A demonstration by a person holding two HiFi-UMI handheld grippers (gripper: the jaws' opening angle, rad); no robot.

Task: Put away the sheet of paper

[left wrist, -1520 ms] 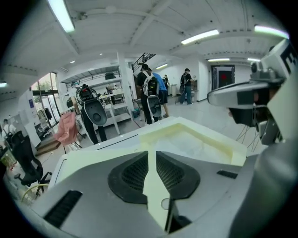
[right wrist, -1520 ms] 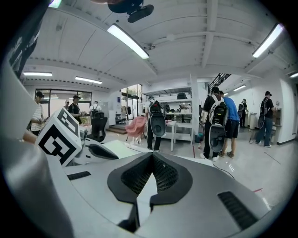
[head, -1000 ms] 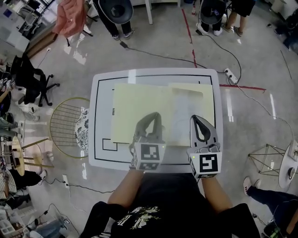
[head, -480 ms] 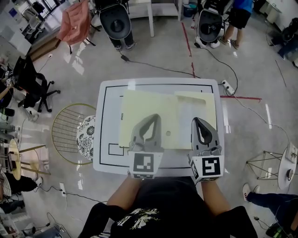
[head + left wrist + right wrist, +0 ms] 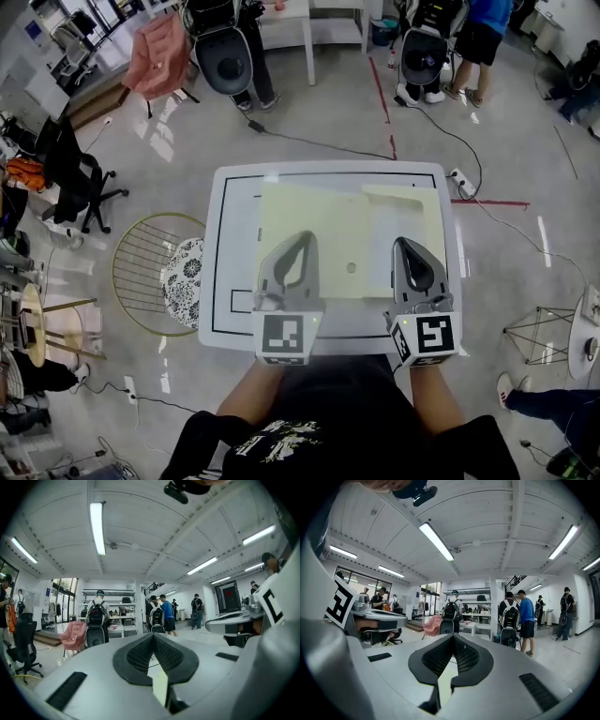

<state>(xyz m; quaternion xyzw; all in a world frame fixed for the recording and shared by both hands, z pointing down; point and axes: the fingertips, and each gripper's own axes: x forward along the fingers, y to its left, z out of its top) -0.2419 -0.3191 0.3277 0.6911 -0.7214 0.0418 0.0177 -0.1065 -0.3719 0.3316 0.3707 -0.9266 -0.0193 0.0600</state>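
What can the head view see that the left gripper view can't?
Only the head view shows the white table, the whole yellow sheet of paper lying on it, and the gold wire chair beside the table. Only the left gripper view shows the ceiling lights; of the paper it catches just a yellow sliver. Both show the pink chair, the person in blue and the left hand-held gripper, with its jaws closed.

Left gripper (image 5: pixel 306 238), right gripper (image 5: pixel 406 245), both closed
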